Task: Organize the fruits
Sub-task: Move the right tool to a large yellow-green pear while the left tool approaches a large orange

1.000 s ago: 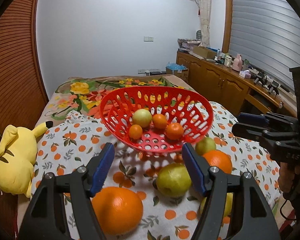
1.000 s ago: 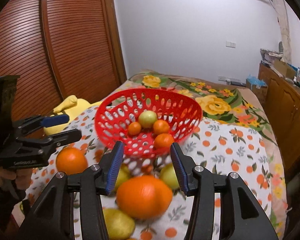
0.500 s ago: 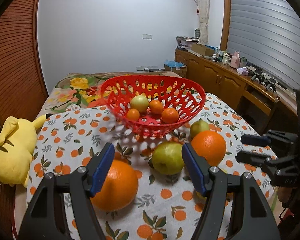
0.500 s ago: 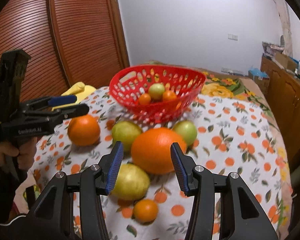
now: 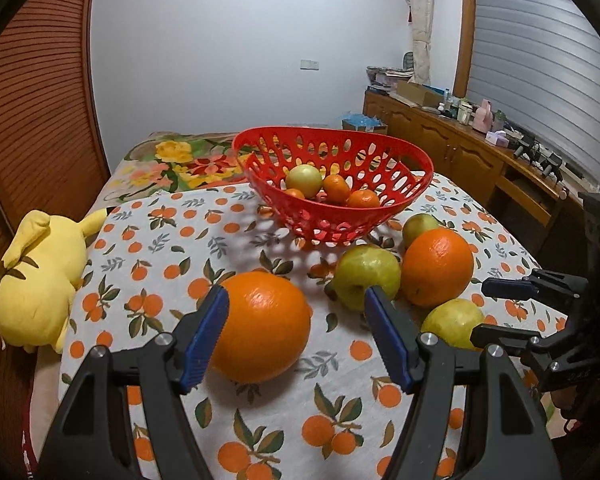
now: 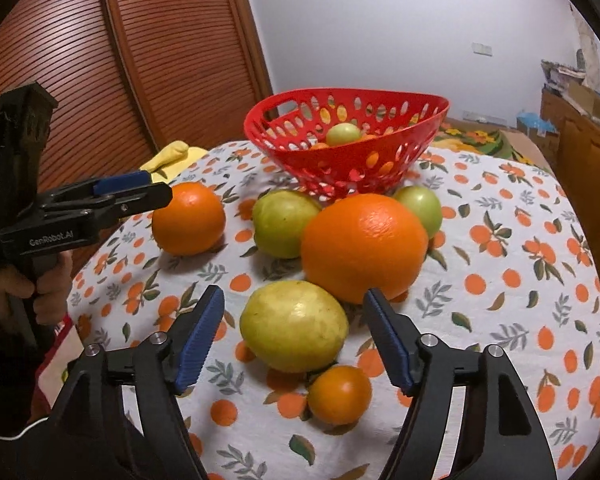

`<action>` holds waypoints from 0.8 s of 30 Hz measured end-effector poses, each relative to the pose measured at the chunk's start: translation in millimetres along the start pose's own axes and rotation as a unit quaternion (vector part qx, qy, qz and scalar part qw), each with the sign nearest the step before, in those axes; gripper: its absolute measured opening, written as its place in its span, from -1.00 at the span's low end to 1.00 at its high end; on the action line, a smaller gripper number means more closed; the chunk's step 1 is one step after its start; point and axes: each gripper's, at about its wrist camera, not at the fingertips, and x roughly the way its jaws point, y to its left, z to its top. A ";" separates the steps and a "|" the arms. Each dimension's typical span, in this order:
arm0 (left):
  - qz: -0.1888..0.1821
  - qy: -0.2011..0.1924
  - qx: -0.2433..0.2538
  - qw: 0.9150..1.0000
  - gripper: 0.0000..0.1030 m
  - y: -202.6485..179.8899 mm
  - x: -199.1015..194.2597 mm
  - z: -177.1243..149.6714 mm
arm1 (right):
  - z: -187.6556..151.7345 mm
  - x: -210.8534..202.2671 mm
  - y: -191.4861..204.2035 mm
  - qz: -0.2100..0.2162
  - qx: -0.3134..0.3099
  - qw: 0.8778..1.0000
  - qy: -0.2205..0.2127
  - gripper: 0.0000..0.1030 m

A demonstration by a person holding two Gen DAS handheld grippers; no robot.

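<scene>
Our right gripper (image 6: 294, 334), jaws opening, frames the yellow fruit (image 6: 294, 326) on the table (image 6: 520, 320); our left gripper (image 5: 298, 338), jaws open, brackets an orange (image 5: 260, 326). The basket (image 5: 380, 220) lies far.

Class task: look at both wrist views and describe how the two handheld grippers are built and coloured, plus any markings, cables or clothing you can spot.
Both the left gripper and the right gripper are matte black plastic with two fingers faced in ribbed blue pads and silver screws at the pivots. In the right wrist view, the left one's side bears white "GenRobot.AI" lettering. The hand gripping its handle wears a dark sleeve, with a thin white cable below.
</scene>
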 end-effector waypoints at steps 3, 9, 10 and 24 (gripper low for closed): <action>0.002 0.001 -0.001 1.000 0.35 3.2 -0.6 -1.6 | -2.1 4.9 1.4 0.001 0.000 1.000 0.006 0.46; 0.005 0.003 -0.005 1.000 0.35 10.7 2.0 -3.7 | -7.0 15.0 0.6 0.000 0.004 1.000 0.020 0.47; 0.005 0.004 -0.006 1.000 0.35 12.4 3.3 -3.9 | -7.6 16.7 0.2 0.000 0.005 1.000 0.022 0.47; 0.005 0.028 -0.010 1.000 0.35 19.7 25.2 -7.7 | -12.9 32.2 1.7 -0.011 0.002 0.999 0.043 0.47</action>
